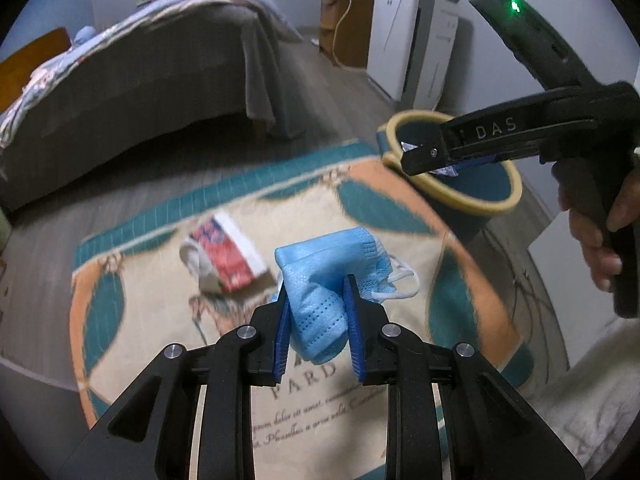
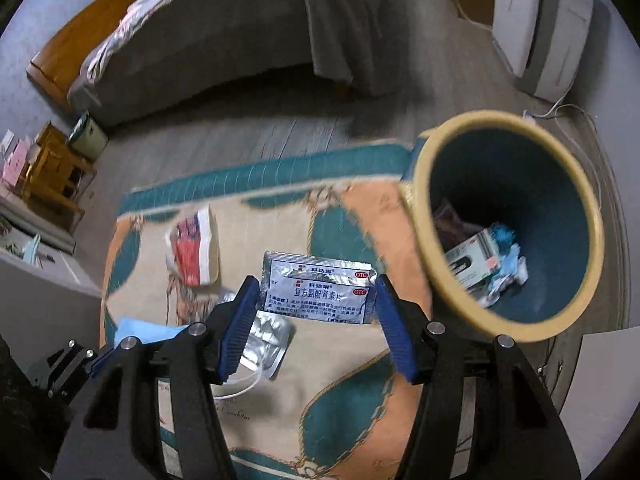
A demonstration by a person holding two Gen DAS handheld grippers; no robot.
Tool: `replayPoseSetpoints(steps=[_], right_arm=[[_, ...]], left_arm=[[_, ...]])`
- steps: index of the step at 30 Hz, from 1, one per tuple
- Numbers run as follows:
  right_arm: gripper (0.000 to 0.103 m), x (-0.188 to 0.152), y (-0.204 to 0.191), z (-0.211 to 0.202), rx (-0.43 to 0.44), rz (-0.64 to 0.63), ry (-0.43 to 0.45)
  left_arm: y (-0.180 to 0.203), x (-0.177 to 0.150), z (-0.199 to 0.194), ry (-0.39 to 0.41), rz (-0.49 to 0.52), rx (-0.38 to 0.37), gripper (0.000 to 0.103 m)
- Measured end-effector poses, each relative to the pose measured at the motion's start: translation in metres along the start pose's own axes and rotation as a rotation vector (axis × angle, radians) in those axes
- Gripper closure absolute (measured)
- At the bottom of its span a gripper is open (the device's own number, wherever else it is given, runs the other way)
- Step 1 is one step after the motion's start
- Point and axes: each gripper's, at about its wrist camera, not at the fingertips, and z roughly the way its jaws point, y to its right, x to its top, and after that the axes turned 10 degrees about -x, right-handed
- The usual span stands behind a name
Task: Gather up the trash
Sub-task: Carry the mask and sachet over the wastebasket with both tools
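The left tongs (image 1: 318,312) are clamped on a folded blue face mask (image 1: 328,276), held above the rug (image 1: 132,320). The right tongs (image 2: 316,320) grip 2 foil medicine packets (image 2: 318,292) by the short edges, long axis spanning the pads. The trash bin (image 2: 416,208) lies ahead and to the right of both tongs, mouth open; the right hand is nearer. 1 crumpled red-and-white wrapper (image 1: 226,258) remains on the rug.

Both grippers are black plastic, each with two blue ribbed pads (image 1: 352,320) and silver round screws (image 1: 391,330) on the linkages. The right gripper (image 1: 424,158) bears raised letters "DAS" (a green light glows on the mount above them).
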Motion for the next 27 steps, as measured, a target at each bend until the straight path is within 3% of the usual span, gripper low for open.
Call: replayPoseSetpoints(steps=[7, 19, 27], right_arm=[[0.044, 0.014, 0.035, -0.01, -0.018, 0.052, 0.048], [0.044, 0.036, 0.097, -0.019, -0.117, 0.109, 0.114], [0.044, 0.044, 0.147, -0.012, -0.196, 0.193, 0.109]], left_arm=[[0.008, 0.024, 0.001, 0.049, 0.007, -0.017, 0.077], [0.03, 0.047, 0.027, 0.055, 0.059, -0.007, 0.077], [0.061, 0.063, 0.052, 0.039, 0.087, -0.071, 0.077]])
